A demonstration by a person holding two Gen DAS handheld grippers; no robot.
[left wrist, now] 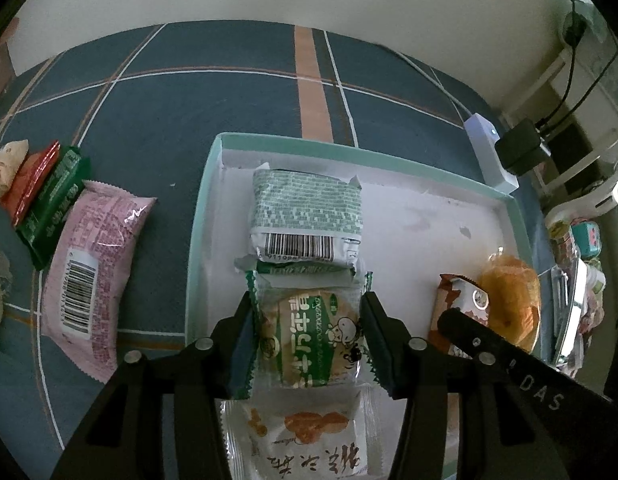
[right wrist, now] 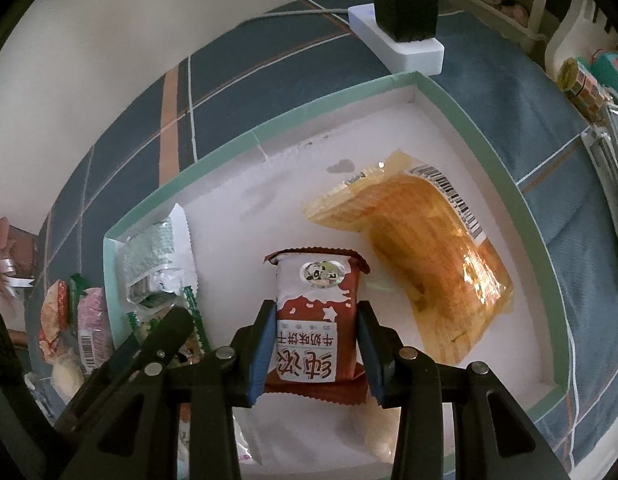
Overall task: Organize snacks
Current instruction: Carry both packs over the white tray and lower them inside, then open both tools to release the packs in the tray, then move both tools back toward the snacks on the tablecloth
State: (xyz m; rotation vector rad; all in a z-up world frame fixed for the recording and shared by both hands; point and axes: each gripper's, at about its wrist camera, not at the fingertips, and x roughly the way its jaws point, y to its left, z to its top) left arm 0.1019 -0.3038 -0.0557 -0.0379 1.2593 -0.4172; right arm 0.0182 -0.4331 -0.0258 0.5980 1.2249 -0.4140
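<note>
Placing step: left gripper [left wrist: 307, 344] fingers clasp a green biscuit pack [left wrist: 309, 340], right gripper [right wrist: 317, 350] fingers pinch a brown biscuit pack [right wrist: 319, 312] inside the tray [right wrist: 213, 168]; next, probably release.

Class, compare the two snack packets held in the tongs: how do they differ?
The left packet is clear with a green label; the right packet is opaque reddish brown and white. The left packet lies against other snacks; the right packet has bare tray floor ahead. Both are gripped over the tray.

teal-rimmed white box [left wrist: 389, 158], blue plaid cloth [left wrist: 169, 120], pink packet [left wrist: 93, 268], orange packet [right wrist: 429, 256], brown-white packet [right wrist: 317, 320]
</note>
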